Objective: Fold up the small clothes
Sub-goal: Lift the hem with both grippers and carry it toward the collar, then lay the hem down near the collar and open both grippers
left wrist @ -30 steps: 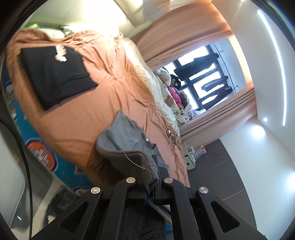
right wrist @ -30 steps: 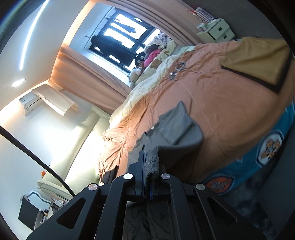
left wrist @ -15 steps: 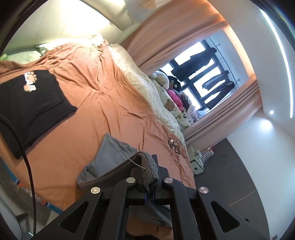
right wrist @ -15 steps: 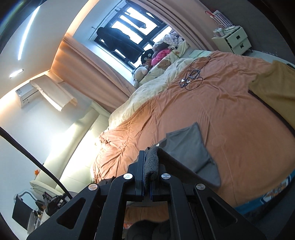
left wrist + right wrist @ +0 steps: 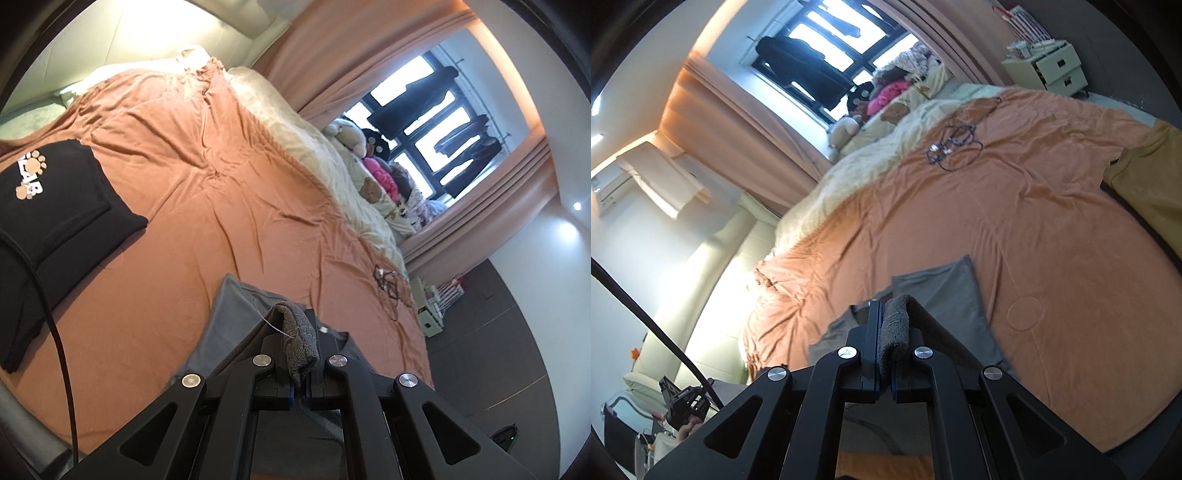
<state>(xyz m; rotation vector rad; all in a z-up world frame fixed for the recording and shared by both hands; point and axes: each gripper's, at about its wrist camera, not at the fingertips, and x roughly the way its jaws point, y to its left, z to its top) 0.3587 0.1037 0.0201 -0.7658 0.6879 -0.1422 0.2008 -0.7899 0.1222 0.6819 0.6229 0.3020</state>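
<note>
A small grey garment (image 5: pixel 229 325) hangs between both grippers over the orange bedspread (image 5: pixel 221 206). My left gripper (image 5: pixel 300 354) is shut on a bunched grey edge of it, a loose thread trailing from the fold. In the right wrist view the same grey garment (image 5: pixel 945 295) drapes onto the orange bedspread (image 5: pixel 1034 236), and my right gripper (image 5: pixel 886 339) is shut on another bunched edge. The part of the cloth below both grippers is hidden by their black bodies.
A folded black shirt (image 5: pixel 55 206) with paw prints lies at the bed's left. A mustard cloth (image 5: pixel 1148 177) lies at the right edge. Tangled cables (image 5: pixel 953 144) rest near the cream blanket (image 5: pixel 332 162); stuffed toys (image 5: pixel 369 155) crowd the window. A small white drawer unit (image 5: pixel 1052 70) stands beside the bed.
Both grippers have carried the grey garment further in over the bed; more of its lower part now lies on the bedspread. The black shirt has slid left in view.
</note>
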